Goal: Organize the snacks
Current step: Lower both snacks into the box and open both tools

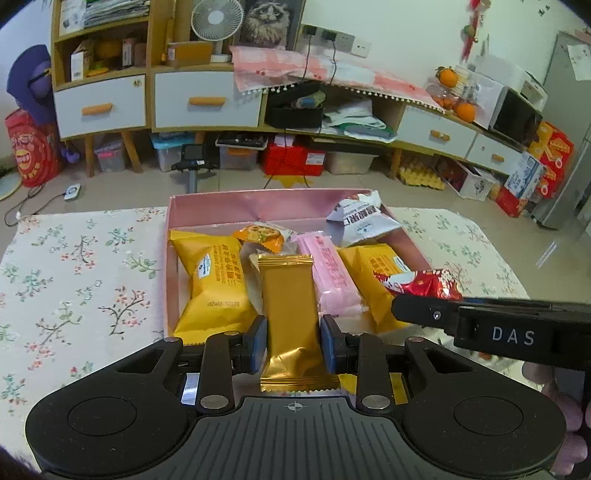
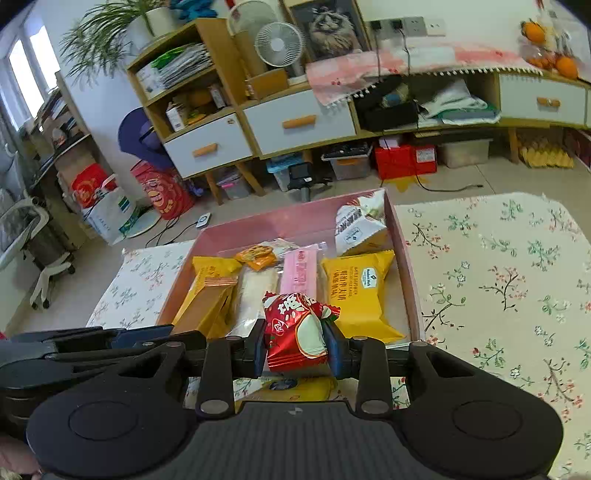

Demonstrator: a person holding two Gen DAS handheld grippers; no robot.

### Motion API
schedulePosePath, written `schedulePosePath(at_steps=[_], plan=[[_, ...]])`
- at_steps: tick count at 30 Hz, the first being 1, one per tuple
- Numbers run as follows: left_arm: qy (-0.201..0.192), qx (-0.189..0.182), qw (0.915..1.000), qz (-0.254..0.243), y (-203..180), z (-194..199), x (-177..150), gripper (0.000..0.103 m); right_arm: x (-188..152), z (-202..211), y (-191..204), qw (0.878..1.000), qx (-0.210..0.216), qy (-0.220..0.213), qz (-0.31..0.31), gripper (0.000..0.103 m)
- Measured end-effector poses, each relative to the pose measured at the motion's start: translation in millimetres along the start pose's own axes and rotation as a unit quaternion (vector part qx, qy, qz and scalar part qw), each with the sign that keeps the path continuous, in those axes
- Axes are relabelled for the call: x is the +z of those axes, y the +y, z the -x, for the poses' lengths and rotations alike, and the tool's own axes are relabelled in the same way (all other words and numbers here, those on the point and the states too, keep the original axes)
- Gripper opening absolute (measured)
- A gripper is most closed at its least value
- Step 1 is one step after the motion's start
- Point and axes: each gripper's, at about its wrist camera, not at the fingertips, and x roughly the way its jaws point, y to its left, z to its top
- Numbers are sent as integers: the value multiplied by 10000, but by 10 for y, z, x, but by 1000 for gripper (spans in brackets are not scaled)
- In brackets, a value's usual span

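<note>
A pink box [image 1: 258,210] [image 2: 280,221] lies on the flowered tablecloth with several snack packets in it. My left gripper [image 1: 293,341] is shut on a gold foil packet [image 1: 290,295], held upright over the box's near edge. My right gripper [image 2: 297,345] is shut on a red and white packet [image 2: 295,332] above the box's near side. In the left wrist view that red packet [image 1: 424,282] and the right gripper's finger [image 1: 424,312] reach in from the right. Yellow packets [image 1: 214,284] [image 2: 360,291], a pink bar [image 1: 330,273] [image 2: 299,273] and a white bag [image 1: 360,221] [image 2: 356,225] lie inside.
The flowered tablecloth [image 1: 74,266] [image 2: 498,280] stretches left and right of the box. Beyond the table's far edge stand wooden cabinets [image 1: 207,99] with white drawers, storage bins on the floor, and a fan [image 1: 214,22]. A small orange packet [image 1: 260,236] lies in the box's middle.
</note>
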Motion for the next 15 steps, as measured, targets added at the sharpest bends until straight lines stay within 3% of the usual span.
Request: schedulePosePath(at_steps=[15], plan=[[-310,52,9995,-45,26,-240,32,28,16,-199,-66,9994,-41,64,-349,10]])
